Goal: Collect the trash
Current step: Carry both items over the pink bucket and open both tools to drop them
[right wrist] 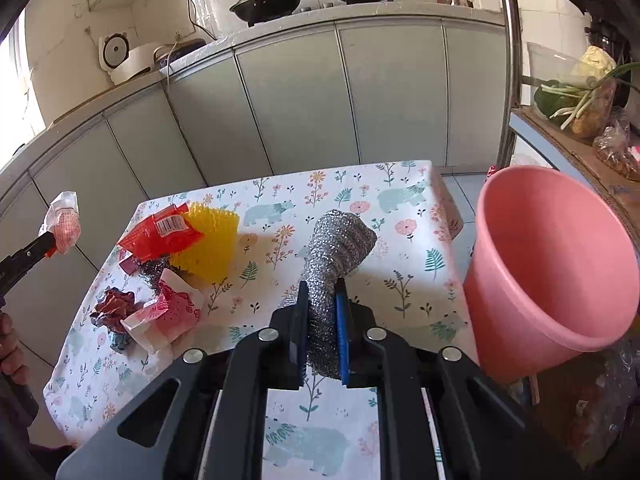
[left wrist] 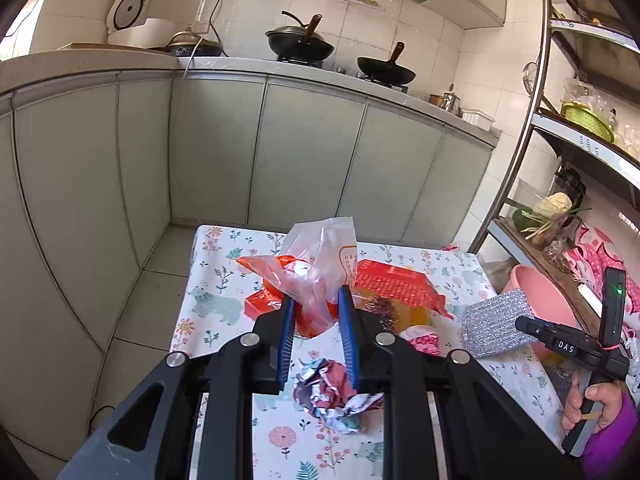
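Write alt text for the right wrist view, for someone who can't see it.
The right gripper holds a silver scouring cloth above a floral table, beside a pink bucket. Red, yellow and pink wrappers lie at the table's left.

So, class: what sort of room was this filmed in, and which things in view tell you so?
Most likely a home kitchen: two black woks on a stove along the counter, a white rice cooker beside them, and vegetables on a shelf.
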